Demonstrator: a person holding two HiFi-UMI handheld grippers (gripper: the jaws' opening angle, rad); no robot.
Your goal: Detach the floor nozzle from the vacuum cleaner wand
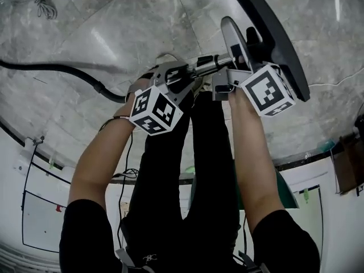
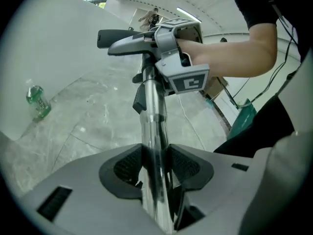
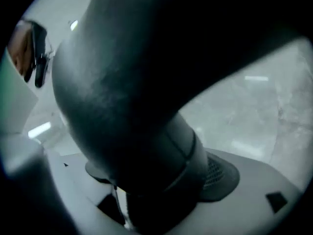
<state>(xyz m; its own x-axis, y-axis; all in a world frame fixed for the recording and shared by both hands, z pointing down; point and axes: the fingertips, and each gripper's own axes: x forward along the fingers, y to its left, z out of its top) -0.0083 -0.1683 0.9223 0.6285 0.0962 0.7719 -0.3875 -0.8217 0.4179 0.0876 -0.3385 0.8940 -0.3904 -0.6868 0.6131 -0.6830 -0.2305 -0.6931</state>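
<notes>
**Nozzle in the air, one firm grip**

We hold the nozzle up off the floor, out in front of us, seated on the end of the wand.

The largest risk, as we judge it, is a drop. The right gripper stands spread wide round the nozzle's dark neck, and we see no pad biting into it. If the joint lets go now, nothing carries the nozzle. It would fall onto the hard floor or onto our legs, which are right beneath.

Next is the hose, which trails across the floor from its left edge toward us. A long pull on the wand could draw it taut and jerk the wand aside.

Then there is the wand itself, which is smooth chrome. The left gripper pinches it between both pads, but a twist at the neck could roll or slide it in that grip. No view shows us a release catch. Pulling against a latched joint would only strain both grips.

As for room, the floor lies open beyond the nozzle and to its right, so the parts can separate away from us. Toward us the legs close the way. The two grippers sit near each other along the wand, leaving little slack between them. A green bottle stands at the floor's left edge by the wall, well apart.
</notes>
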